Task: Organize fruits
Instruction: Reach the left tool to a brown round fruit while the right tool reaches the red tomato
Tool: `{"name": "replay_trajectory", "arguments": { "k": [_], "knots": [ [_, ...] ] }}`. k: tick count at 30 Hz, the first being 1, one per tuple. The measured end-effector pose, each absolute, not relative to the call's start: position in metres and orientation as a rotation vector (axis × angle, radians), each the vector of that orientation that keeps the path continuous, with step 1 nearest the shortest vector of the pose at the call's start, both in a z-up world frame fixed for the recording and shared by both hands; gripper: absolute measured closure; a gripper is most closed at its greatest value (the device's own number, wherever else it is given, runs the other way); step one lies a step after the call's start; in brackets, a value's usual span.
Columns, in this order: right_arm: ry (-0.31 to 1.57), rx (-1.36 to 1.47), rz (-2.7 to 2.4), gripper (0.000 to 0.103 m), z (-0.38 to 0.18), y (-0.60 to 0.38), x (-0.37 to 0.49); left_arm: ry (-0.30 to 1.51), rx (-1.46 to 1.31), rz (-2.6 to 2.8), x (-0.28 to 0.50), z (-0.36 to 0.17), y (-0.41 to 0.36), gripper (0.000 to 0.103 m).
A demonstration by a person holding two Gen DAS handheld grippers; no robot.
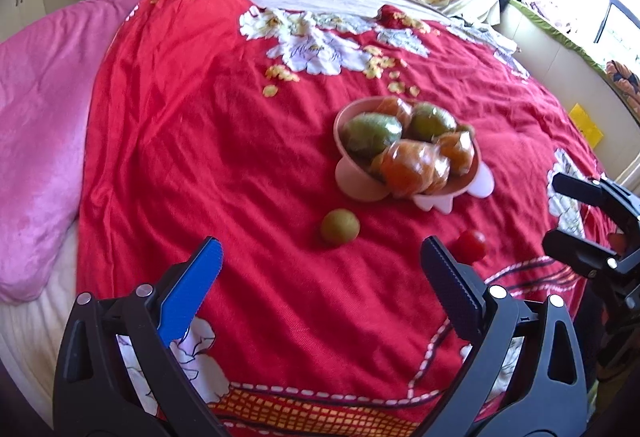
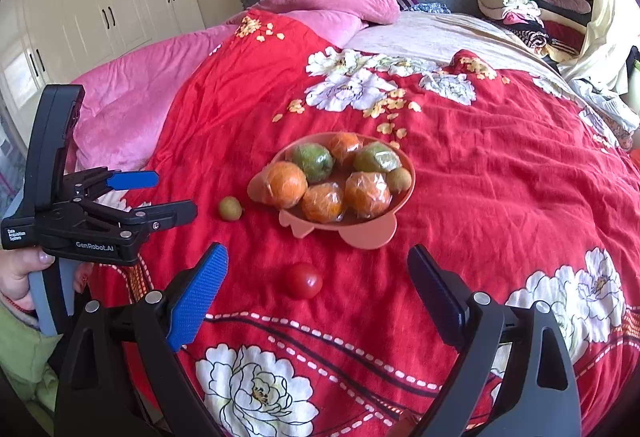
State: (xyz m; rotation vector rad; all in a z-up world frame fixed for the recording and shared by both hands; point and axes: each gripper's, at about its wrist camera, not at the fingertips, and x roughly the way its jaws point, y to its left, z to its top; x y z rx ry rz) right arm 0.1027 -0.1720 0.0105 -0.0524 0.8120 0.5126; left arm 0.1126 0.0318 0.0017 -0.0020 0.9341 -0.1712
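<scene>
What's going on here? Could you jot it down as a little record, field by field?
Surface: red floral bedspread
Bowl: pink bowl, holding wrapped orange and green fruits
Loose fruit: small green fruit and red tomato, both on the bedspread beside the bowl
Left gripper: open, empty
Right gripper: open, empty, tomato ahead between its fingers

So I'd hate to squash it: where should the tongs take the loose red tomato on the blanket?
Grip the tomato across its round middle, coming down from above with the open right tongs. It lies alone on the red blanket, clear of the pink bowl.
</scene>
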Motion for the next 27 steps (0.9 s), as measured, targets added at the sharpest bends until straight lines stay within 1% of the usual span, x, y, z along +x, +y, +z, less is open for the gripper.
{"name": "replay_trajectory", "arguments": {
  "k": [10, 13, 14, 15, 17, 19, 20, 21, 22, 23, 25, 26, 27],
  "knots": [
    [0.871, -0.071, 0.517, 0.012, -0.015, -0.164, 0.103, 0.962, 0.034, -0.187, 0.117, -0.019, 0.028, 0.01],
    [0.887, -0.076, 0.518, 0.014, -0.022, -0.161, 0.105, 0.966, 0.039, -0.201, 0.121, -0.022, 0.025, 0.017],
    [0.899, -0.079, 0.522, 0.017, -0.025, -0.159, 0.107, 0.97, 0.039, -0.207, 0.123, -0.023, 0.025, 0.021],
    [0.908, -0.083, 0.523, 0.024, -0.028, -0.158, 0.108, 0.975, 0.036, -0.212, 0.125, -0.025, 0.025, 0.023],
    [0.928, -0.087, 0.531, 0.029, -0.034, -0.156, 0.111, 0.978, 0.03, -0.224, 0.128, -0.026, 0.025, 0.031],
    [0.937, -0.088, 0.531, 0.039, -0.038, -0.154, 0.114, 0.977, 0.025, -0.232, 0.132, -0.026, 0.025, 0.037],
    [0.945, -0.088, 0.536, 0.041, -0.04, -0.154, 0.116, 0.979, 0.022, -0.235, 0.134, -0.027, 0.026, 0.038],
    [0.955, -0.089, 0.537, 0.048, -0.044, -0.153, 0.118, 0.98, 0.019, -0.238, 0.136, -0.028, 0.026, 0.038],
    [0.96, -0.088, 0.539, 0.051, -0.046, -0.153, 0.119, 0.982, 0.018, -0.239, 0.137, -0.028, 0.026, 0.041],
    [0.964, -0.086, 0.543, 0.053, -0.048, -0.152, 0.121, 0.984, 0.017, -0.243, 0.139, -0.028, 0.026, 0.044],
    [0.969, -0.088, 0.544, 0.058, -0.051, -0.151, 0.124, 0.988, 0.011, -0.249, 0.141, -0.03, 0.026, 0.045],
    [0.969, -0.086, 0.545, 0.06, -0.052, -0.15, 0.126, 0.991, 0.01, -0.253, 0.142, -0.03, 0.026, 0.048],
    [0.969, -0.086, 0.55, 0.063, -0.052, -0.15, 0.128, 0.994, 0.008, -0.257, 0.144, -0.031, 0.026, 0.049]
  ]
}}
